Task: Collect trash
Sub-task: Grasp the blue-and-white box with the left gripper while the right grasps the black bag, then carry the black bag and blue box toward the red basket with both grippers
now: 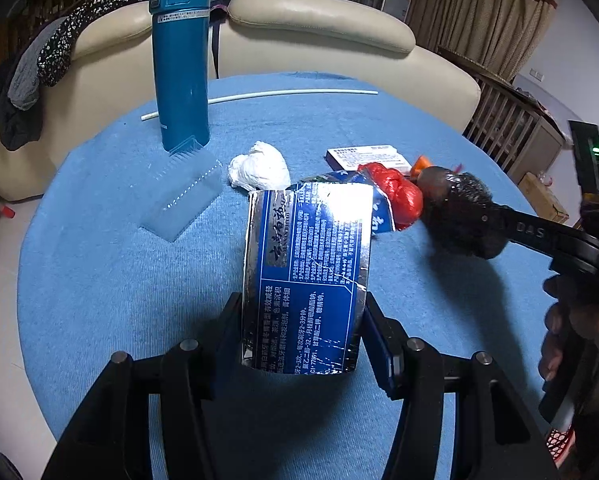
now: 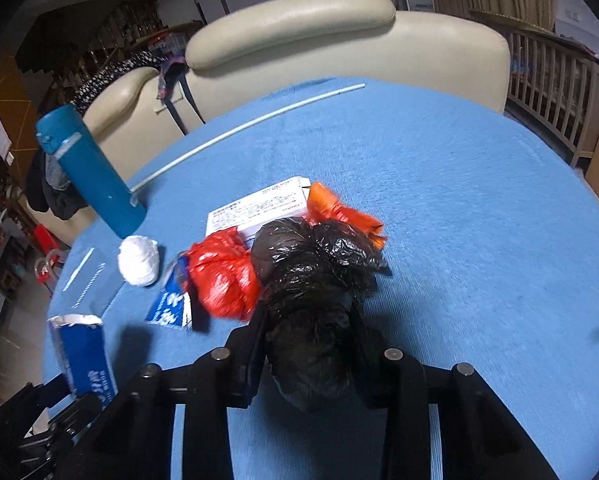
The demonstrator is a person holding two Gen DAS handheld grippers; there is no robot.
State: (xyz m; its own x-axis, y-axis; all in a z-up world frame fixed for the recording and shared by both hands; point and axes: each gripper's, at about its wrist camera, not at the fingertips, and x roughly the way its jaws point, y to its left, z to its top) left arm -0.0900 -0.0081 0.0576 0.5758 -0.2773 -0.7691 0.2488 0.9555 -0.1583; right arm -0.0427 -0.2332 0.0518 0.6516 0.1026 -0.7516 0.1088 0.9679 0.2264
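bottle (image 1: 181,60): upright at far left of the blue cloth (image 1: 99,280), well apart from both grippers; low risk unless swept by a wide swing.
plastic tray (image 1: 183,200): clear, lying flat just in front of bottle; hard to see, easy to snag or miss.
white wad (image 1: 259,170): crumpled, loose on cloth just beyond the carton; could get nudged away if carton swings forward.
left gripper (image 1: 303,320): fingers clamped on blue-and-silver carton (image 1: 307,272), held by its lower part with open end up and away.
carton risk: thin crushed card, glossy; could slip or fold out of the pinch if tilted hard.
red bag (image 1: 395,196): balled up, touching torn blue wrapper (image 2: 171,308) and the black bag; may drag along or roll off when neighbour lifts.
white box (image 2: 255,210): flat under the pile; not gripped.
orange scrap (image 2: 339,208): partly tucked behind black bag; could tumble.
right gripper (image 2: 311,344): fingers closed around black bag (image 2: 311,280), bunched plastic bulging past the tips.
black bag risk: slick film, grip on folds only; could slide free or spill.
both grippers: near each other over the pile; collision possible.
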